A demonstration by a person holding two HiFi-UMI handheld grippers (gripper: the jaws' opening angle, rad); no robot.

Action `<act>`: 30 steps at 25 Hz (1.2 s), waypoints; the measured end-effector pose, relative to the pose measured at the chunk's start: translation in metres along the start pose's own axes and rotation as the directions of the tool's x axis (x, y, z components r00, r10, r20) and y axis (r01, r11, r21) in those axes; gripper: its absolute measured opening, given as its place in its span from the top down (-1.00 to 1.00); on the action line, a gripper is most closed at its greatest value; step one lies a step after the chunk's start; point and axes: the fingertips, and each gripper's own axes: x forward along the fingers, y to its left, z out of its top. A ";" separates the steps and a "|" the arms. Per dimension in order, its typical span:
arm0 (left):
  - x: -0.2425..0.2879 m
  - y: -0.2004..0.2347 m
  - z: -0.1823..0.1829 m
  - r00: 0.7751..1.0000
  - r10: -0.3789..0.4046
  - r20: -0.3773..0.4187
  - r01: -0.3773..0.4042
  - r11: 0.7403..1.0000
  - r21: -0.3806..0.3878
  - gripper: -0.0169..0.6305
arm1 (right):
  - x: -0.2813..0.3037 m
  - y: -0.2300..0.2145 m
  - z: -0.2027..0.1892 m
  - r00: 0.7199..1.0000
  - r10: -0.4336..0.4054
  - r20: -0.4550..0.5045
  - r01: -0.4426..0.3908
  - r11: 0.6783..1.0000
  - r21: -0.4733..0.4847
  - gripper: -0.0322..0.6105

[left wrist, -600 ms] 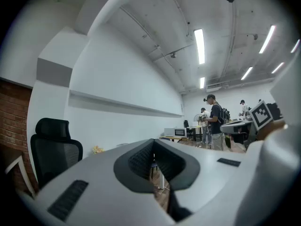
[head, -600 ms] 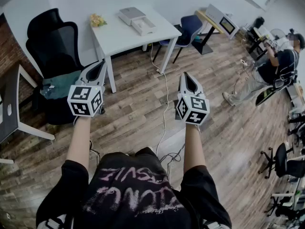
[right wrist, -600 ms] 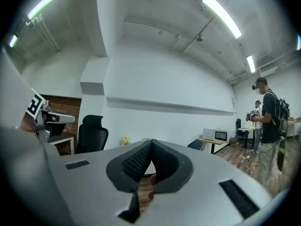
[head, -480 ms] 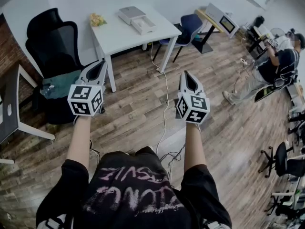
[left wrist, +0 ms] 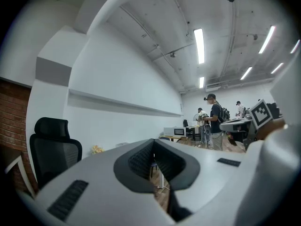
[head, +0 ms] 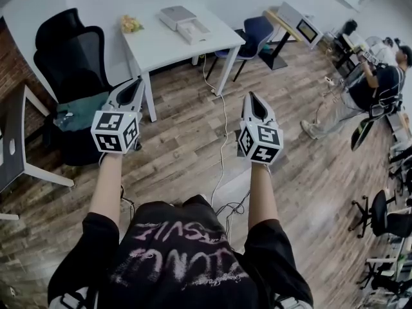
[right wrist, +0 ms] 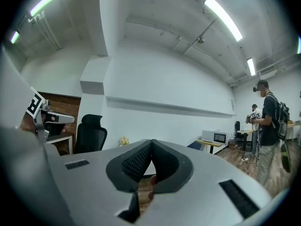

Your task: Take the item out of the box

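Observation:
A white box [head: 178,17] lies on the white table [head: 161,47] at the far side of the room, with a flat white tray-like part [head: 194,32] beside it. What is inside does not show. My left gripper [head: 134,84] is held level in the air in front of the table's left corner, shut and empty. My right gripper [head: 251,98] hovers over the wooden floor to the right of the table, also shut with nothing between the pads. In the left gripper view the jaws [left wrist: 154,144] meet tip to tip; in the right gripper view they [right wrist: 151,142] do too.
A small yellow bunch [head: 131,24] sits on the table's left end. A black office chair [head: 69,50] stands left of the table, a blue chair [head: 256,33] right. A white cable [head: 223,134] runs across the floor. A seated person [head: 376,89] is far right.
Both grippers and the table sit slightly higher in the head view; the jaws stay shut and empty.

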 end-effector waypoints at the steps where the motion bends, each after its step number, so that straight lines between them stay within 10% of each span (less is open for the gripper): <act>1: 0.000 0.000 -0.001 1.000 0.000 -0.002 0.000 1.000 0.002 0.94 | 0.001 0.000 0.000 1.000 0.000 -0.001 0.000 1.000 0.001 0.89; 30: -0.005 0.015 -0.019 0.999 -0.003 -0.047 0.003 1.000 -0.011 0.94 | 0.013 0.024 -0.004 0.999 0.033 -0.019 -0.034 0.999 -0.010 0.88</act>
